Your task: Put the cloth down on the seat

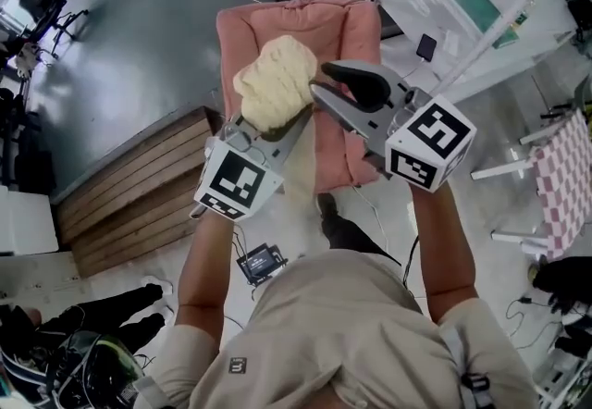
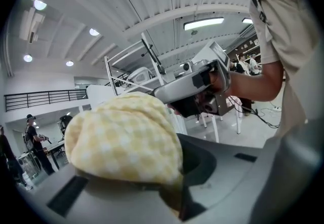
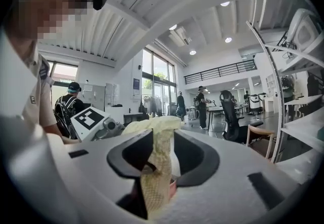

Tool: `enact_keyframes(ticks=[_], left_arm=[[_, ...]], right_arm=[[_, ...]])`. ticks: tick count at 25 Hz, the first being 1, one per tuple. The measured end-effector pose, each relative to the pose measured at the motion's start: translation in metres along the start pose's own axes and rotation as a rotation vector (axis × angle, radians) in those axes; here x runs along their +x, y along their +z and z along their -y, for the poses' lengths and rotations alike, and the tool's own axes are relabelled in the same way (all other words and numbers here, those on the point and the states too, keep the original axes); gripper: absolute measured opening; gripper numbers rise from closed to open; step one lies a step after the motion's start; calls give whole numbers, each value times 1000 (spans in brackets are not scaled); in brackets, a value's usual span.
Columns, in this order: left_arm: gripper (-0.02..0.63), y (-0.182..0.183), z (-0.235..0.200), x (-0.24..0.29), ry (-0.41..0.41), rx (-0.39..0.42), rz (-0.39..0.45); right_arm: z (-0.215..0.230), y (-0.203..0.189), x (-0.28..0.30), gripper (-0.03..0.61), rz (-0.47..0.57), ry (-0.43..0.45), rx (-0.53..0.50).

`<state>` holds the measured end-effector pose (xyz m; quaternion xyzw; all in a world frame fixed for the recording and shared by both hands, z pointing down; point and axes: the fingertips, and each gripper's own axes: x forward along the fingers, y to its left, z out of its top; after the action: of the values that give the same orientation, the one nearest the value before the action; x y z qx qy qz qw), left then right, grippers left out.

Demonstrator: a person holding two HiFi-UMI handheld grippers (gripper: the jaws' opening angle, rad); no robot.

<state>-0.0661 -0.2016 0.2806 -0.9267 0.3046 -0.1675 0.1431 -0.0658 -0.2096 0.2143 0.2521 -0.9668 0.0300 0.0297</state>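
cloth (image 1: 273,81) bunched in clamped left hand-held gripper (image 1: 275,127), loose fold between parted jaws of right hand-held gripper (image 1: 320,83)

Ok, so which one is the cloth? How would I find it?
Find the big pink cushioned seat in the upper middle of the head view. Over its left side, the left gripper holds up a bunched bundle: the cloth. It is pale yellow and checked, while the seat behind it is plain pink.
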Motion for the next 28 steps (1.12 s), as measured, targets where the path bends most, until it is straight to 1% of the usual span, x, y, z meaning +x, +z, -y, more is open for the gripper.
enact_keyframes(ticks=[1, 2, 5, 6, 7, 8, 9, 10, 11, 12, 17, 19, 21, 24, 28], left_arm=[[44, -2, -5, 6, 3, -2, -4], [44, -4, -10, 13, 4, -5, -6], [44, -6, -22, 32, -8, -3, 6], [44, -7, -24, 39, -16, 6, 13], [44, -9, -26, 45, -23, 16, 16], [44, -12, -28, 53, -27, 25, 14], [44, -15, -31, 61, -27, 28, 8], [44, -19, -35, 69, -25, 26, 2], [44, -23, -41, 77, -20, 23, -2], [44, -27, -47, 84, -15, 21, -4], [46, -44, -82, 112, 11, 17, 5], [66, -49, -96, 119, 27, 15, 12], [88, -55, -110, 125, 51, 3, 18], [102, -66, -128, 134, 83, -4, 38], [124, -78, -145, 142, 92, -34, 38]], right_arm=[[9, -1, 1, 131, 1, 8, 9], [16, 0, 2, 143, 9, 26, 30], [30, 4, 10, 146, 51, 133, 161], [35, 2, 16, 146, 53, 156, 192], [41, -2, 22, 146, 44, 161, 201], [49, -8, 28, 141, 31, 152, 193], [58, -12, 33, 112, 20, 135, 182], [68, -16, 36, 64, 14, 116, 171], [77, -18, 39, 41, 13, 97, 156], [86, -20, 42, 32, 12, 78, 137], [130, -27, 63, 23, 0, -6, 29], [146, -30, 71, 21, -1, -34, 5], [162, -34, 79, 20, -1, -57, -4], [184, -40, 92, 20, 3, -79, -4], [214, -48, 107, 18, 19, -123, -9]])
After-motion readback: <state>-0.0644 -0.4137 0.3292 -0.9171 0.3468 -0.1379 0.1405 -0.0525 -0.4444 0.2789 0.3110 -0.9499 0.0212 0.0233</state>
